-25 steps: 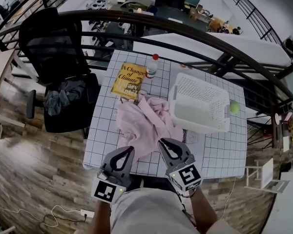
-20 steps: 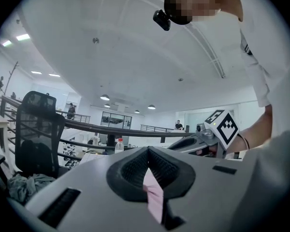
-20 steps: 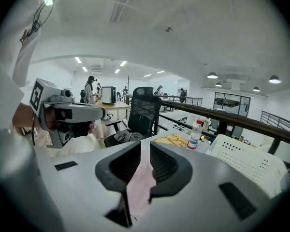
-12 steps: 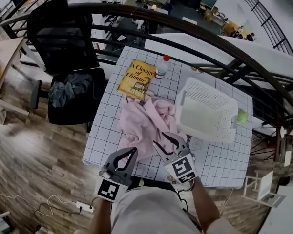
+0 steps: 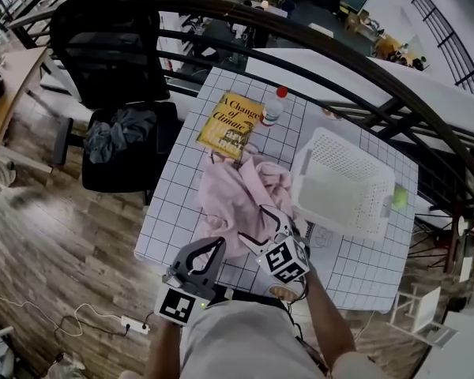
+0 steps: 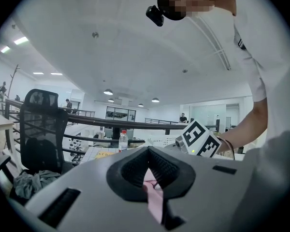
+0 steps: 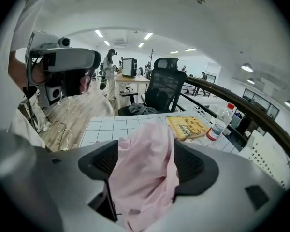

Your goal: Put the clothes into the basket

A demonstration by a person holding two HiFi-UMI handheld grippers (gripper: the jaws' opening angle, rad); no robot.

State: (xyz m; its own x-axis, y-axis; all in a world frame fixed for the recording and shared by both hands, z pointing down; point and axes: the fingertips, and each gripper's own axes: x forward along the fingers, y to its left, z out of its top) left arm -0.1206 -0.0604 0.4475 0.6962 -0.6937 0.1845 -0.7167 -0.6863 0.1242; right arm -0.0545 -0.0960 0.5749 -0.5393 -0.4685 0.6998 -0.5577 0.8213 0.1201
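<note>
Head view: the yellow book (image 5: 231, 125) reads "A Change of Climate". My right gripper (image 5: 275, 221), jaws just opening, straddles the pink garment (image 5: 237, 192) on the table (image 5: 174, 212) beside the basket (image 5: 344, 208). My left gripper (image 5: 218, 244) is closed.

A yellow book (image 5: 232, 125) lies flat on the white gridded desk (image 5: 174, 227), near its far edge. A clear bottle with a red cap (image 5: 273, 106) stands upright just to the right of the book. A black office chair (image 5: 114, 54) sits off the desk to the book's left. A green ball (image 5: 400, 198) rests well to the book's right. A dark railing (image 5: 316, 46) curves beyond the book.
</note>
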